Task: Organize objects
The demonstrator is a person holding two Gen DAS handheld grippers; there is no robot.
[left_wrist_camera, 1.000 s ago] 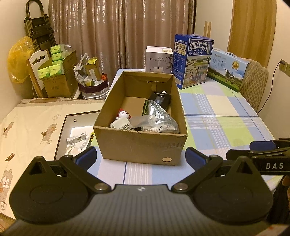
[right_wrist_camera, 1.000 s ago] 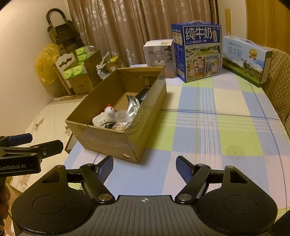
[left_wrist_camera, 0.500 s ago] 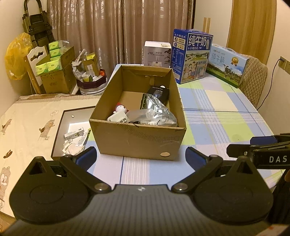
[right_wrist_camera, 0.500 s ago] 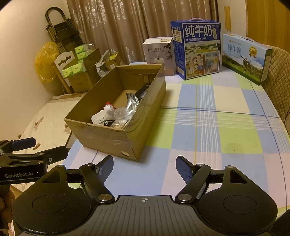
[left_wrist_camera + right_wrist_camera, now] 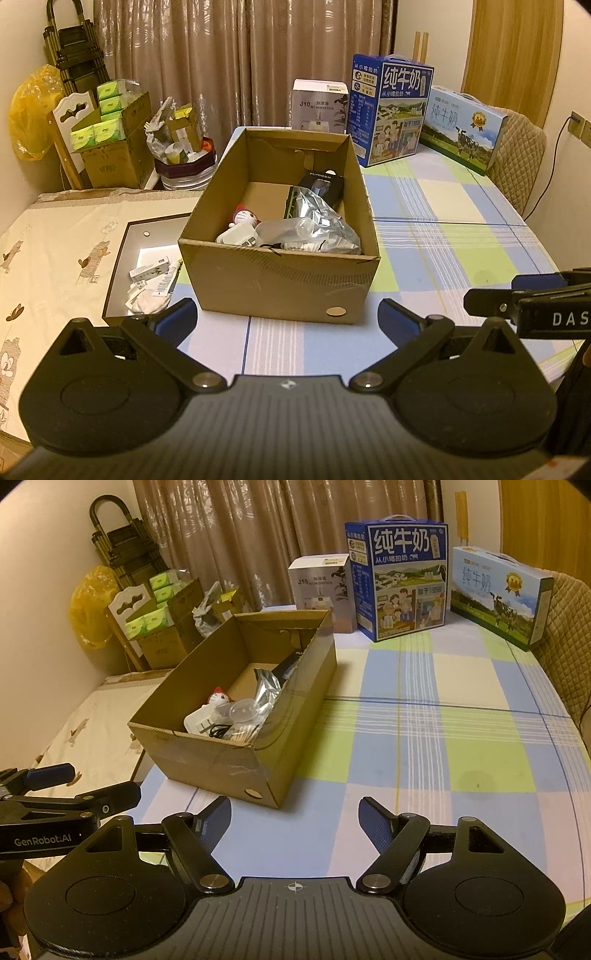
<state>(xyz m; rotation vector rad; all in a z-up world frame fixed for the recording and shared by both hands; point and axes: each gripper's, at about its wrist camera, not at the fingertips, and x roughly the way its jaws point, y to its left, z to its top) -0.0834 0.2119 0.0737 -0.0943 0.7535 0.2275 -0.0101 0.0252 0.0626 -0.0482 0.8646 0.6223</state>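
Matt brown corrugated cardboard box (image 5: pixel 280 284) sits just ahead of the left gripper (image 5: pixel 286 319), whose frame is matt black plastic with bright metal pivot screws and ribbed blue pads (image 5: pixel 177 317). Inside the box, a crinkled, shiny silver foil bag (image 5: pixel 321 218), clear glossy plastic cup (image 5: pixel 242 710) and smooth white plastic charger (image 5: pixel 238 236). Under it, a checked tablecloth (image 5: pixel 461 738), smooth with a faint sheen. Far beyond the right gripper (image 5: pixel 295 825), glossy printed milk carton (image 5: pixel 402 579); behind, lustrous curtain (image 5: pixel 240 62) cloth.
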